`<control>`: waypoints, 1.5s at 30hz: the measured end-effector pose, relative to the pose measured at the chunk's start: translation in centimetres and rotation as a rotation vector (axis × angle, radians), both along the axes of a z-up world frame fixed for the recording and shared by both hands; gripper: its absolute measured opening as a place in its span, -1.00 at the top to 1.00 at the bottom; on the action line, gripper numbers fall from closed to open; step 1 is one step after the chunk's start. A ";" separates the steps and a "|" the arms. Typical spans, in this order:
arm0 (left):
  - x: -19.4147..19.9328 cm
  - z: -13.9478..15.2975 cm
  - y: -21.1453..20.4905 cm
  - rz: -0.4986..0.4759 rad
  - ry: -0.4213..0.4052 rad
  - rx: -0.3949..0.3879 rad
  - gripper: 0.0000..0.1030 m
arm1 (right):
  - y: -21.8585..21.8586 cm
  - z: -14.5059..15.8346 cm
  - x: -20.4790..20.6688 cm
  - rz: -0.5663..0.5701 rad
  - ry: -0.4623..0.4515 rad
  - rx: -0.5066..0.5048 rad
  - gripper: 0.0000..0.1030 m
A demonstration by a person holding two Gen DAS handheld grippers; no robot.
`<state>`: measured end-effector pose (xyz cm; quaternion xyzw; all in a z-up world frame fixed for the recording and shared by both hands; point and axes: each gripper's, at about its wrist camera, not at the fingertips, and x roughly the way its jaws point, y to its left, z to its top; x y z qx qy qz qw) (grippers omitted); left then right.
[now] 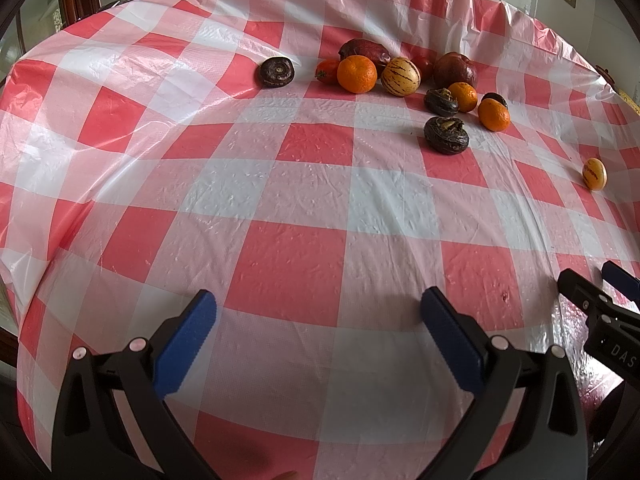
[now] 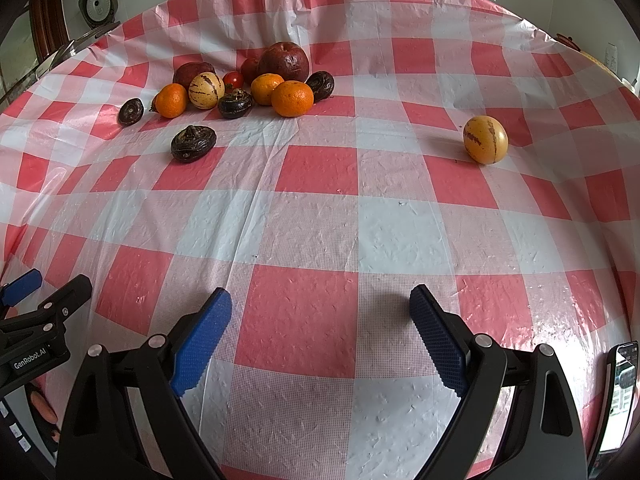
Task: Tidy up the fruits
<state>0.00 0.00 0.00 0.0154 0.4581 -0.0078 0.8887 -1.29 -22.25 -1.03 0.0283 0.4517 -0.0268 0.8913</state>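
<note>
Two grippers over one counter [image 2: 400,220], covered in a red-and-white checked plastic cloth, wrinkled. Left gripper [image 1: 318,308] jaws spread wide, nothing between the blue pads, low over the near edge. Right gripper [image 2: 320,304] likewise spread wide and empty, also near edge; each gripper shows at the margin of the other's view, side by side.

Fruit cluster sits toward the far side of the counter. Largest: a dark red apple [image 2: 285,61] at the back, a second dark red fruit [image 2: 192,72] to its left. In front, three oranges: one [image 2: 292,98] centre-front, one [image 2: 267,88] touching it on the left, one [image 2: 171,100] further left. A pale striped melon-like fruit [image 2: 206,90] between the left orange and a small red tomato [image 2: 233,79].

A second striped yellow fruit [image 2: 485,139] lies alone, well apart to the right.

Smallest: dark wrinkled fruits. One [image 2: 193,143] out in front of the cluster, one [image 2: 235,104] among the oranges, one [image 2: 321,85] at the right end, one [image 2: 131,111] at the far left.
</note>
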 end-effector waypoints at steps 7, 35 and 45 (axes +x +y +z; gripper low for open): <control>0.0 0.0 0.0 0.000 0.000 0.000 -0.97 | 0.0 0.0 0.0 0.000 0.000 0.000 -0.70; 0.5 0.2 -0.4 0.033 0.022 0.000 -0.97 | 0.1 -0.3 -0.3 0.044 0.007 -0.005 -0.69; 2.8 0.7 -3.3 -0.028 -0.016 -0.019 -0.97 | -3.5 0.2 -0.8 -0.108 -0.045 0.101 -0.69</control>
